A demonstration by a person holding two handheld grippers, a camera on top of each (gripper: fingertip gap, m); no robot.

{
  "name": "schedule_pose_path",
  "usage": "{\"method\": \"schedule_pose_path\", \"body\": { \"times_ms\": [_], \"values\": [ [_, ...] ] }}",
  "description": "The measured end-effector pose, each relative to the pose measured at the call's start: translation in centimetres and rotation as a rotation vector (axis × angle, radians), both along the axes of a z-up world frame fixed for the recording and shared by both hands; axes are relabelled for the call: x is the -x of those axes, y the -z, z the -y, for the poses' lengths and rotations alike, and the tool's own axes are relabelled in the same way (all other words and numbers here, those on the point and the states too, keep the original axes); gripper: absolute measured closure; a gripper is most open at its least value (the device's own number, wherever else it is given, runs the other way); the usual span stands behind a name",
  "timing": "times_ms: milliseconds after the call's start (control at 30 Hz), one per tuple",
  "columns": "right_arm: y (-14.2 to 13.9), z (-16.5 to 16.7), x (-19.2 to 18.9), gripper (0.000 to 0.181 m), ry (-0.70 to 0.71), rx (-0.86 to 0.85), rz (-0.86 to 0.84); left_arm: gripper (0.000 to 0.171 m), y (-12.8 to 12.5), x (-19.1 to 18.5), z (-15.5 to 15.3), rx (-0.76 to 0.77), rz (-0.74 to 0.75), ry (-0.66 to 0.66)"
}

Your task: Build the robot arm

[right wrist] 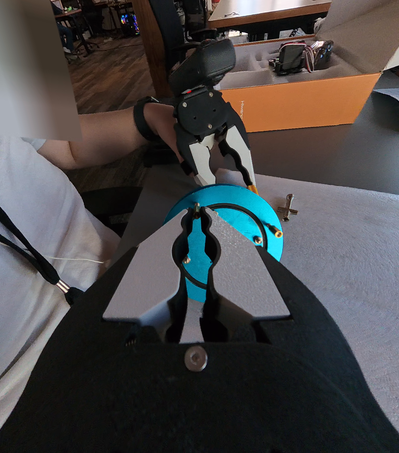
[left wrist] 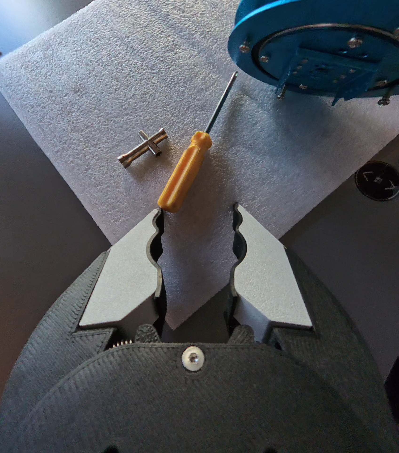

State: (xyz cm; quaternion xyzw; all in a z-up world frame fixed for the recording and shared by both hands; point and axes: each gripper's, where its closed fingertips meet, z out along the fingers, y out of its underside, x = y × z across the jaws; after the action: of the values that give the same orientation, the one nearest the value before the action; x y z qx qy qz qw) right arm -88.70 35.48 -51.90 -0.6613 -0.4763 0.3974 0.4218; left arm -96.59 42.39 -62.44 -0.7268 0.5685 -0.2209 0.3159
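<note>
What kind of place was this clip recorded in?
Most likely an office or lab workbench: a dark desk with a foam mat and an open orange kit box, office chairs and more desks behind.

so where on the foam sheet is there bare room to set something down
The foam sheet is bare in the wide stretch beyond the cross wrench, and in the strip between the open left gripper fingers. It is crowded around the yellow screwdriver and under the blue disc, which the right gripper holds by a brass standoff.
</note>
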Motion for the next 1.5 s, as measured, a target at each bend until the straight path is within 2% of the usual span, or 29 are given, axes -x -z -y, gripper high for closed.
{"method": "schedule_pose_path", "body": {
  "times_ms": [200,367,433,567,667,733,800,967,1033,1333,1500],
  "values": [
    [0.5,0.7,1.1,0.177,-0.052,-0.007,0.009,0.115,-0.1,0.1,0.1,0.032,-0.029,0.015],
    [0.2,0.1,0.7,0.177,-0.045,-0.004,-0.020,0.117,-0.9,0.4,0.3,0.079,0.011,0.002],
    [0.0,-0.2,0.3,0.177,-0.043,0.001,-0.040,0.118,-2.5,0.4,0.2,0.038,0.061,-0.024],
    [-0.4,-0.7,-0.4,0.177,-0.037,0.017,-0.080,0.129,-7.9,-1.0,1.6,-0.038,0.255,-0.051],
    [-0.6,-1.1,-1.1,0.177,-0.026,0.015,-0.107,0.132,-9.7,-4.0,4.5,0.055,0.368,0.007],
    [-0.8,-1.2,-1.6,0.177,-0.023,0.020,-0.127,0.131,-9.8,-5.7,5.0,0.062,0.395,0.029],
    [-0.9,-1.4,-2.1,0.177,-0.028,0.039,-0.152,0.137,-9.9,-7.0,4.7,0.028,0.414,0.048],
    [-0.9,-1.4,-3.2,0.177,-0.111,0.159,-0.229,0.141,-9.5,-9.5,5.7,0.076,0.407,0.189],
    [-1.1,-1.7,-3.8,0.177,-0.125,0.189,-0.257,0.142,-9.9,-10.1,5.6,0.052,0.422,0.221],
    [-1.0,-2.2,-5.4,0.177,-0.071,0.149,-0.278,0.150,-10.2,-12.6,4.7,-0.005,0.353,0.365],
    [-1.0,-2.2,-5.7,0.177,-0.035,0.139,-0.308,0.143,-10.0,-12.3,4.4,0.035,0.357,0.400]
  ]
}}
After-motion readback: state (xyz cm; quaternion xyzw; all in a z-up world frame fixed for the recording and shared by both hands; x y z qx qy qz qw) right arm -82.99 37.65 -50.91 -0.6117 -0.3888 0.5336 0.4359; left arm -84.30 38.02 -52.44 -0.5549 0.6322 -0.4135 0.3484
